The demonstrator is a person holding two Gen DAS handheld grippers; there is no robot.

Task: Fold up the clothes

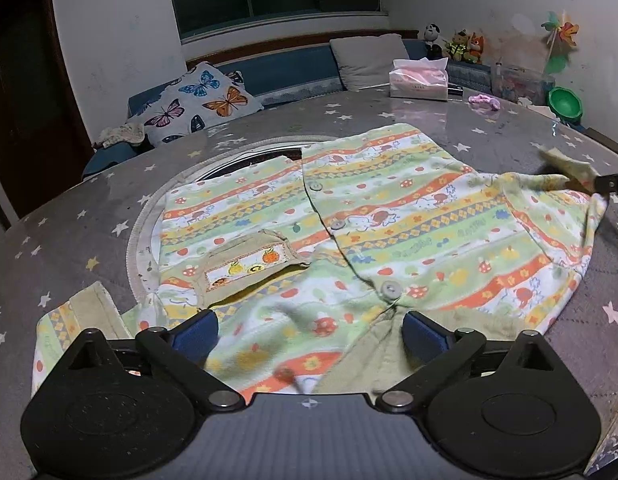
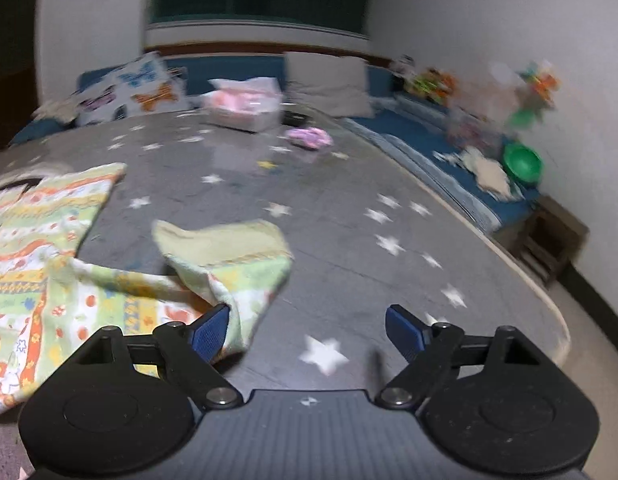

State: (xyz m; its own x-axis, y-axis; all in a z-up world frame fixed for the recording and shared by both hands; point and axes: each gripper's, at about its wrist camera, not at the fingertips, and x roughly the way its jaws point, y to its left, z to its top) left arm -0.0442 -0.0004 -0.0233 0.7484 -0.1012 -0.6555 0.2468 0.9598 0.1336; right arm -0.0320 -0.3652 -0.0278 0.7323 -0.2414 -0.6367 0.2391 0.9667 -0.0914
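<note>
Patterned shirt [image 1: 349,232] spread flat mid-table [image 1: 69,224], buttons up. Left gripper [image 1: 309,332] released, spread wide over near hem. Right gripper [image 2: 307,330] released, sleeve [image 2: 229,256] brushing its left pad.

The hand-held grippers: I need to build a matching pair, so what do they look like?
Both look alike: the left hand-held gripper and the right hand-held gripper have matte black bodies, rounded discs, silver pivot bolts, ribbed centres with a small crosshair mark, and blue textured pads.
</note>
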